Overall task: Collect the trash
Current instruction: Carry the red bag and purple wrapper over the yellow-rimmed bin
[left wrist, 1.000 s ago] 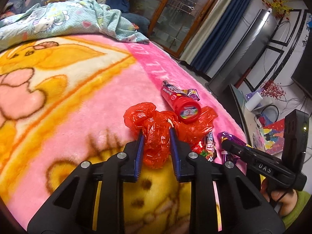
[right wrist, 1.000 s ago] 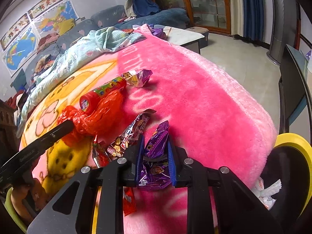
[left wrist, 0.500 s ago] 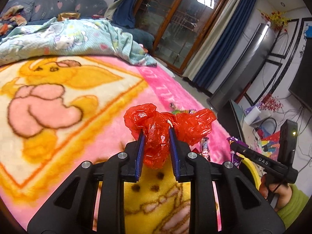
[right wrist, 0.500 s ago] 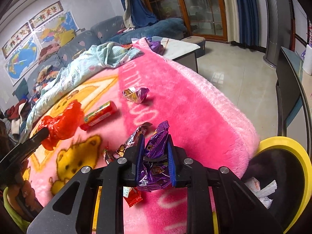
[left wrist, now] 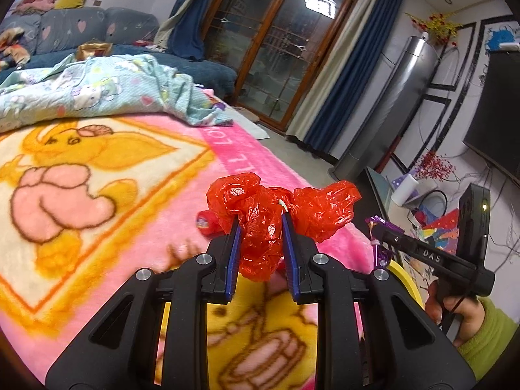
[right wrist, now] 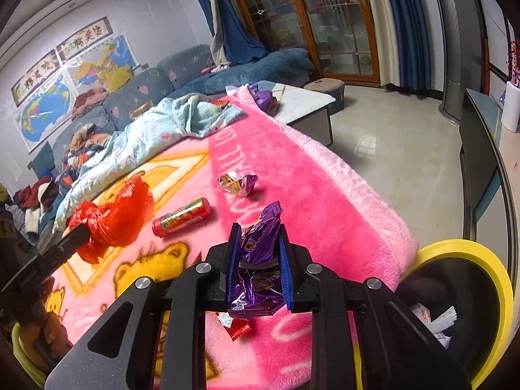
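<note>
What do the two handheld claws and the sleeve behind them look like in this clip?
Both claws, left claw and right claw, have black angular frames with silver screws and blue pads. Seen from the left camera, the right one's black handle reads "DAS", carries a small lit lamp and a thin black cable. The sleeve is green.

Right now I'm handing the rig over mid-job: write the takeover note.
Left tool: shut on the crumpled red plastic bag, held above the pink plush blanket.
Right tool: shut on the shiny purple foil wrapper, also off the blanket.
Bin: the black bin with a yellow rim stands beside the bed's edge, with white paper scraps already inside.
Left: drop both held pieces in the bin, then collect the red cylindrical candy tube, the crumpled silver-purple wrapper and the small red wrapper under the right tool.
</note>
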`<action>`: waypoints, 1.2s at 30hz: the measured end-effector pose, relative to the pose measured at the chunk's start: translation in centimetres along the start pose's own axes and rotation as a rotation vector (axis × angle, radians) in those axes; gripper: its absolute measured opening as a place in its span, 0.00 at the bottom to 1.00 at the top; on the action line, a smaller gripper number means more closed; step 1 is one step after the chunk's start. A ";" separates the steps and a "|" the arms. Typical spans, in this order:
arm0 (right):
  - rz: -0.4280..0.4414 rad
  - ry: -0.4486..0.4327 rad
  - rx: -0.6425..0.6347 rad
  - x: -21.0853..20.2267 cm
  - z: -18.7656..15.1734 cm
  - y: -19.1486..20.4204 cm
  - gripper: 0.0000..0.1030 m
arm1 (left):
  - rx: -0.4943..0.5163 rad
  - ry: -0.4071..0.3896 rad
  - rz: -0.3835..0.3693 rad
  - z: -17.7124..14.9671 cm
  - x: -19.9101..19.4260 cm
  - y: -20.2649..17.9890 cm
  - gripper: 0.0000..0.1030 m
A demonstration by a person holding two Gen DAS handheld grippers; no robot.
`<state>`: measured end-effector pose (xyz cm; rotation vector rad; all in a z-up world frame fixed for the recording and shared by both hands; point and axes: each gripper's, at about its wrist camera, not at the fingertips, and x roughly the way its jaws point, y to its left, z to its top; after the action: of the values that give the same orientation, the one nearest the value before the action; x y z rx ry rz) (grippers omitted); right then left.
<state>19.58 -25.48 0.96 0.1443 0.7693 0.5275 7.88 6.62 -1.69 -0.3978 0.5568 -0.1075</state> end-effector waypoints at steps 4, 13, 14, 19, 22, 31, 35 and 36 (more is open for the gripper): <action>-0.005 -0.018 0.010 -1.0 0.1 -0.4 0.20 | 0.030 0.004 -0.020 -0.1 0.0 -1.3 0.17; -0.034 -0.067 0.023 -3.3 0.2 -1.5 0.20 | 0.091 0.016 -0.051 -0.7 0.2 -4.0 0.17; -0.037 -0.072 0.026 -3.5 0.2 -1.6 0.20 | 0.098 0.018 -0.054 -0.8 0.2 -4.2 0.17; -0.054 -0.100 0.034 -4.8 0.2 -2.4 0.20 | 0.126 0.027 -0.067 -1.3 0.4 -5.5 0.17; -0.068 -0.117 0.031 -5.5 0.2 -2.8 0.20 | 0.147 0.031 -0.080 -1.6 0.5 -6.4 0.17; -0.106 -0.158 0.065 -7.2 0.1 -4.7 0.20 | 0.211 0.058 -0.117 -2.9 1.2 -9.0 0.17; -0.124 -0.167 0.089 -7.8 -0.1 -5.8 0.20 | 0.247 0.074 -0.134 -3.7 1.7 -10.4 0.17; -0.128 -0.170 0.093 -7.9 -0.1 -5.9 0.20 | 0.254 0.076 -0.137 -3.9 1.7 -10.7 0.17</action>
<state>17.11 -34.58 3.99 0.2214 0.6319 0.3531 7.32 -4.85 -1.37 -0.1839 0.5822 -0.3225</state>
